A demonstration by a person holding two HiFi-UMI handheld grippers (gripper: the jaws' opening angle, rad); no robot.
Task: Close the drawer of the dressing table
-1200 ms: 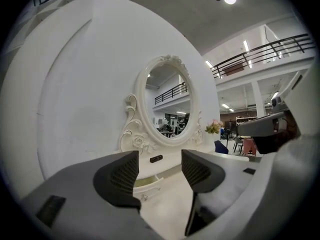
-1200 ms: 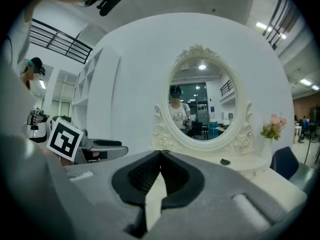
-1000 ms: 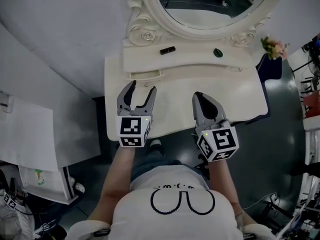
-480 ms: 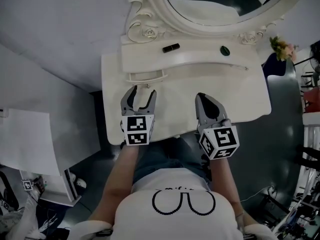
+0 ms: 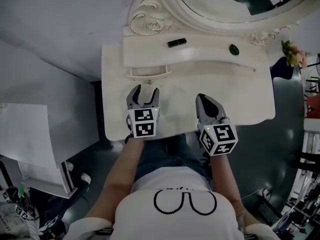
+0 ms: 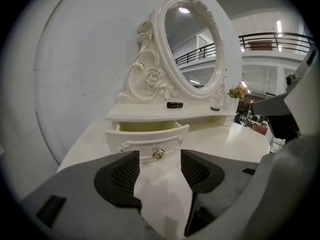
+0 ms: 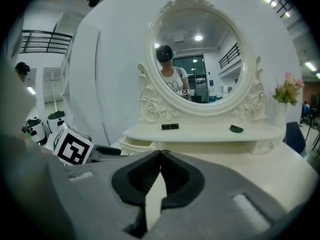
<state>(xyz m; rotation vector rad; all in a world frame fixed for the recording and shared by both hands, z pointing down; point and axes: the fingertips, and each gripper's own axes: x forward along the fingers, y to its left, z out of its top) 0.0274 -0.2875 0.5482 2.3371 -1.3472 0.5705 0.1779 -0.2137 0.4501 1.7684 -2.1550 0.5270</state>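
Observation:
The cream dressing table (image 5: 250, 96) has a small left drawer (image 6: 150, 140) pulled out, its pale inside showing; the drawer (image 5: 148, 74) also shows in the head view. A shiny knob (image 6: 158, 153) sits on its front. My left gripper (image 5: 143, 91) (image 6: 159, 171) is open, nothing between the jaws, pointing at the knob a short way in front of it. My right gripper (image 5: 207, 101) (image 7: 160, 170) is shut and empty, low over the tabletop to the right of the left one.
An oval mirror (image 7: 197, 54) with carved roses stands on the raised shelf (image 5: 200, 49). On the shelf lie a dark lipstick tube (image 5: 176, 42) and a small green item (image 5: 234, 49). Pink flowers (image 5: 292, 54) stand at the right. A white cabinet (image 5: 30, 149) stands left.
Both grippers have sunk toward the tabletop. The left one has come down in front of the open drawer. Jaw states look unchanged.

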